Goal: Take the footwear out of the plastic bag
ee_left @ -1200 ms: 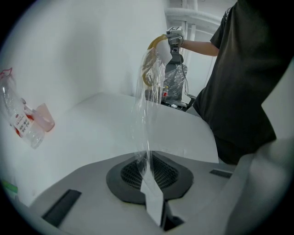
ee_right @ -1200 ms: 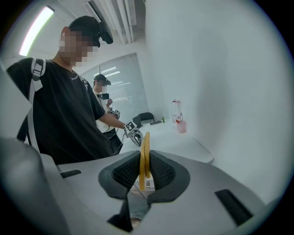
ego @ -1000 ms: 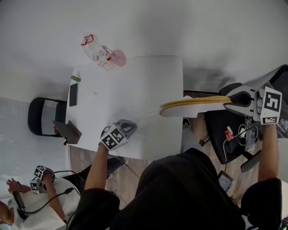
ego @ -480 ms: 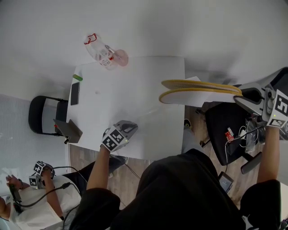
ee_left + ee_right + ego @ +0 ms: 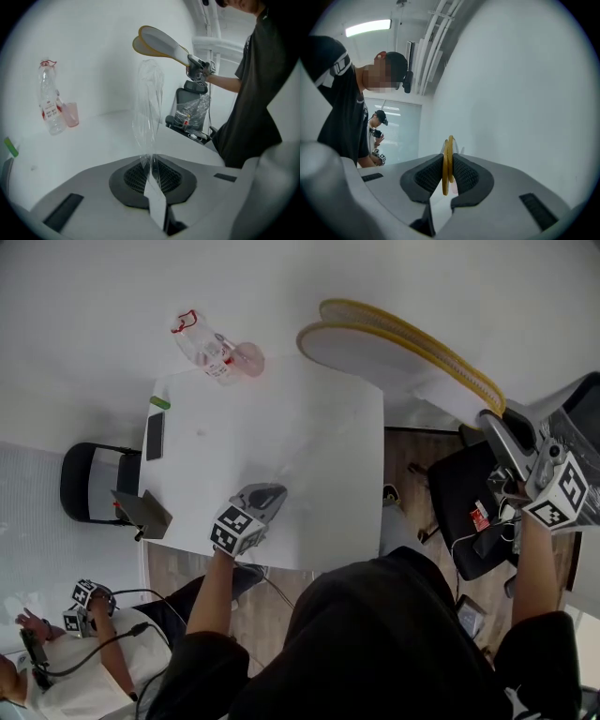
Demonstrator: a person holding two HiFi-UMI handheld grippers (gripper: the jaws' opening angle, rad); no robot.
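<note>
Barely any of the plastic bag (image 5: 149, 103) shows in the head view, since its clear film melts into the white table (image 5: 309, 474). Only the left gripper view makes it out: a thin crumpled strip pinched between the closed jaws of the left gripper (image 5: 152, 177), standing away from them. The slippers (image 5: 398, 338), a flat pair with white soles and yellow edges, are outside the bag, held in the air past the table's far right corner. The right gripper (image 5: 497, 427) is clamped on one end of them, and its own view shows only their yellow rims between the pads. Whether they touch the bag's top I cannot tell.

At the table's far left stand a clear bottle (image 5: 200, 345) and a pink cup (image 5: 249, 360), with a dark phone (image 5: 154, 437) near them. A black chair (image 5: 86, 482) stands on the left. A second person (image 5: 56, 662) is cut off at the lower left corner.
</note>
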